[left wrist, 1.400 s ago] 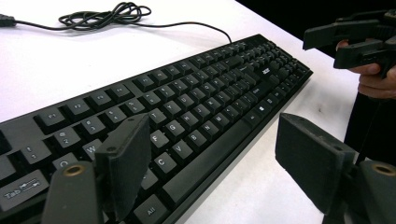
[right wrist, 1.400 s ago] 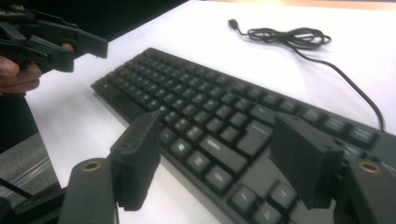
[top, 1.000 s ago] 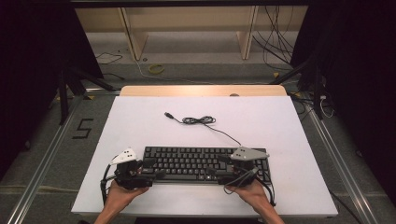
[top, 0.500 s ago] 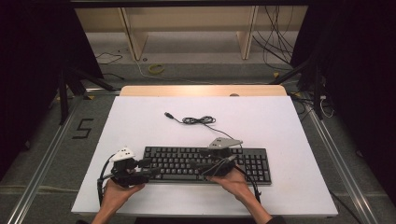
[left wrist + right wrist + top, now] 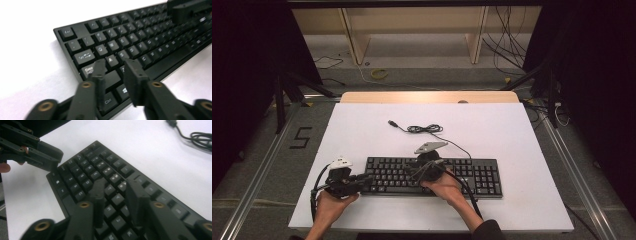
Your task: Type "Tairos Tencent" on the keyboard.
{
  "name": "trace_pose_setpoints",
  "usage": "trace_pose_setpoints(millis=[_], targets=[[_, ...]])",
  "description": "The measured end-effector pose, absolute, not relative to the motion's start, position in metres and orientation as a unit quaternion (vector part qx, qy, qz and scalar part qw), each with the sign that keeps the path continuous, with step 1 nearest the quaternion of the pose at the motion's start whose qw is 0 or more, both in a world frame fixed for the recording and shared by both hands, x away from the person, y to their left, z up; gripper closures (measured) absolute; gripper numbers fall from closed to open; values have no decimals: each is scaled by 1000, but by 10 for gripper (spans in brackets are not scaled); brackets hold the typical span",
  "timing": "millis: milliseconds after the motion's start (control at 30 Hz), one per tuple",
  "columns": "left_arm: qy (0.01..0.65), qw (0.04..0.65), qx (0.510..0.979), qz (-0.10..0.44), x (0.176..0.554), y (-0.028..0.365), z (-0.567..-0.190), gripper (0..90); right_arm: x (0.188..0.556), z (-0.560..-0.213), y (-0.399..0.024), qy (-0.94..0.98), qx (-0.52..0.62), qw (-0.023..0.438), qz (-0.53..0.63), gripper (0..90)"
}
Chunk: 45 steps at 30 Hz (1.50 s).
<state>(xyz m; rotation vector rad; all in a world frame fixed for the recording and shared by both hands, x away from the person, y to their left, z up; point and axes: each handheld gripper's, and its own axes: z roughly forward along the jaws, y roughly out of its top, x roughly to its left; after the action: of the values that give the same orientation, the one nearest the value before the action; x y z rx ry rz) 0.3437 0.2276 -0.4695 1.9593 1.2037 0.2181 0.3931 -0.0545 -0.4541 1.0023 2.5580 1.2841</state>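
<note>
Keyboard (image 5: pixel 432 176) on white table (image 5: pixel 512 130), coiled cable (image 5: pixel 424 129) lying just behind it.

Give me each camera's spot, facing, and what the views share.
High view: above the person's side, looking forward and down at the table; both hands, left gripper, right gripper.
Left gripper view: rides that gripper, over the keyboard left end; jaws narrowly apart.
Right gripper view: rides that gripper, over mid keys; cable beyond.
Shared: the keyboard.
</note>
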Motion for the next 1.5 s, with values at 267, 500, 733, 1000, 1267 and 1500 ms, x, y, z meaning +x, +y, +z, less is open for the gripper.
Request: trace_pose_setpoints(millis=[267,500,733,1000,1267,1500], targets=[[472,387,787,86,344,228,-471,873,401,-461,-38,849,332,46,409,888],[473,379,791,80,346,230,-474,890,404,-467,-30,855,331,42,397,900],[474,375,793,78,349,229,-475,890,407,-472,-26,858,333,41,390,900],[474,372,795,77,350,228,-476,890,408,-474,-24,859,334,39,386,900],[474,370,796,73,350,228,-477,890,409,-476,-23,859,335,40,385,900],[475,366,797,69,351,227,-479,891,409,-479,-23,861,336,37,379,900]])
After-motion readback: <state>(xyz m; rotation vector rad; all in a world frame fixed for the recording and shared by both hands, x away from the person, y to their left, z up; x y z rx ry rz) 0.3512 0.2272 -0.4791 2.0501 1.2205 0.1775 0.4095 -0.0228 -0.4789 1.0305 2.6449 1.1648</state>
